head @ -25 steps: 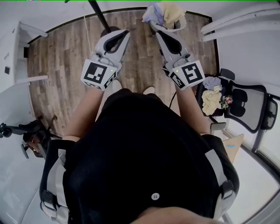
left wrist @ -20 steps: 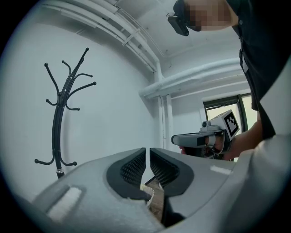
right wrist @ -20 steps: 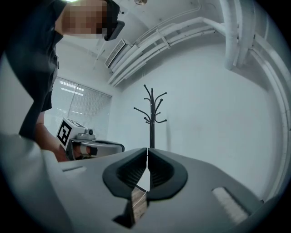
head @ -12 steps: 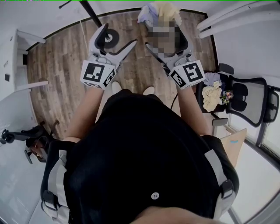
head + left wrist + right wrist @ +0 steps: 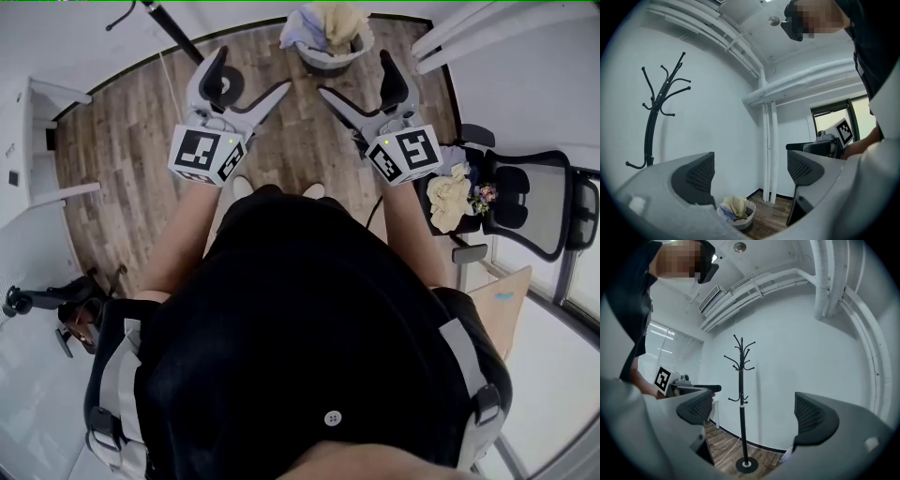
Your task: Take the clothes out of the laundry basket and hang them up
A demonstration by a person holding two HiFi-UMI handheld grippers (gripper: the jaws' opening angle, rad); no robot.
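2 grippers reach out level past the person's black top: the left gripper [image 5: 251, 73] and the right gripper [image 5: 354, 75], side by side but apart. Each has its jaws spread wide, having just been opening, with only air between them. Below and ahead lies a bare stretch of wooden floor [image 5: 131, 159], open between the 2 tools and out to the dark skirting under the white wall. On the right, a black chair [image 5: 530, 211] with pale cloth [image 5: 448, 199] heaped on its seat stands near the right forearm. At left, white furniture [image 5: 58, 94] borders the floor. Farther on, the coat stand [image 5: 741, 404] rises by the wall, its round base showing behind the left gripper's jaws in the head view. Farthest, the laundry basket [image 5: 328, 62] sits by the wall near 2 white pipes [image 5: 768, 154], with clothes [image 5: 328, 21] piled above its rim.
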